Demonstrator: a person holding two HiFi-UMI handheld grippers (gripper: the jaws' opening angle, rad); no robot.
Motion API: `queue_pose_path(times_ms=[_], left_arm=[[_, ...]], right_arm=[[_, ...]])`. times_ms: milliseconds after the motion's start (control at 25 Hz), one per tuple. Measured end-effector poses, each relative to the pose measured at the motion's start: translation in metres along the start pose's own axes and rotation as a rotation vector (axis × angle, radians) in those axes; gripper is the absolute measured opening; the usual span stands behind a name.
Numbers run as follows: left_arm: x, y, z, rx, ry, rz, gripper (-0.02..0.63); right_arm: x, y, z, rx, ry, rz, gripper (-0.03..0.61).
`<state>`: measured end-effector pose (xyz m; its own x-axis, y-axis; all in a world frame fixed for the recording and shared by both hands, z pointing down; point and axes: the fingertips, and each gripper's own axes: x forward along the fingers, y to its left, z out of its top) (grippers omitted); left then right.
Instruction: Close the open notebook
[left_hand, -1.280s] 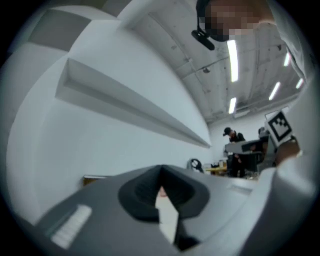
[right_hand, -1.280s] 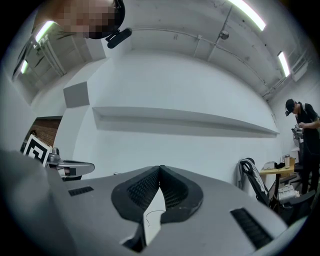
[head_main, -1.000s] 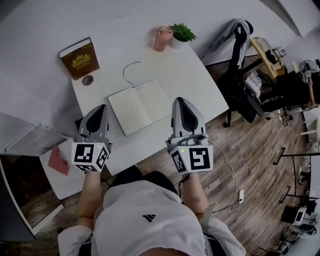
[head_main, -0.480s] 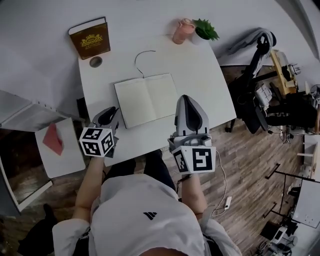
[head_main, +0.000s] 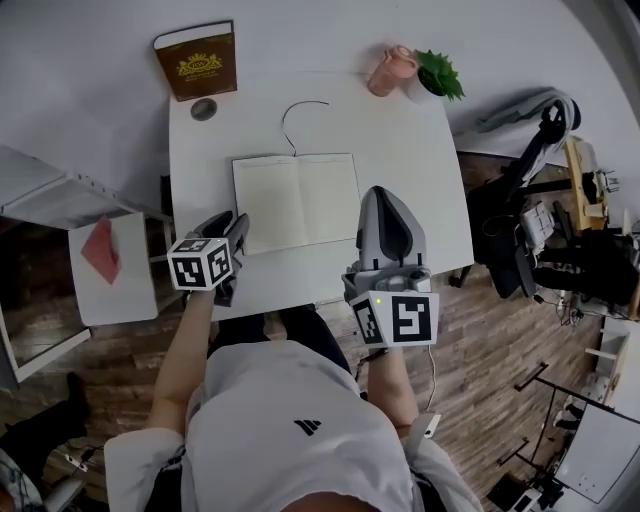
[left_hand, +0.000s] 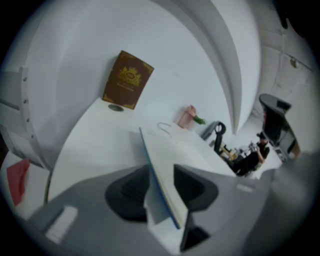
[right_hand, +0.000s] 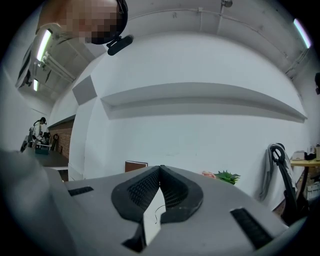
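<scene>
The open notebook (head_main: 296, 200) lies flat on the white table (head_main: 420, 170), blank pages up. My left gripper (head_main: 237, 226) is low at its near left corner. In the left gripper view the notebook's edge (left_hand: 159, 175) runs between the jaws of the left gripper (left_hand: 161, 176). They are opening, and the pads (left_hand: 131, 192) stand clear of the paper. My right gripper (head_main: 383, 195) hovers level just right of the notebook. Its jaws meet at the tips (right_hand: 160, 168), with nothing held.
A brown book (head_main: 197, 62) stands against the wall behind a small round disc (head_main: 204, 109). A black cord (head_main: 297, 115), a pink cup (head_main: 390, 70) and a plant (head_main: 440, 75) sit at the table's back. A low shelf with a red sheet (head_main: 102, 250) is at the left, a chair (head_main: 530, 170) at the right.
My left gripper has dropped and rolled, moved in on the notebook's near left corner, and opened its jaws round the edge. The right gripper has shifted a little beside the notebook.
</scene>
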<state>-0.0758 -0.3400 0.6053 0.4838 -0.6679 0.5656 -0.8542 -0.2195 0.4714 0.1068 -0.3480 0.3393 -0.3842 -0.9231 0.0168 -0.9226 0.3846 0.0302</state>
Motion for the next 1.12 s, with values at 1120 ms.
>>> queue_pose_path(times_ms=[1120], left_arm=[[-0.004, -0.062, 0.048, -0.038, -0.076, -0.175, 0.038]], right_arm=[[0.005, -0.043, 0.002, 0.029, -0.033, -0.001, -0.006]])
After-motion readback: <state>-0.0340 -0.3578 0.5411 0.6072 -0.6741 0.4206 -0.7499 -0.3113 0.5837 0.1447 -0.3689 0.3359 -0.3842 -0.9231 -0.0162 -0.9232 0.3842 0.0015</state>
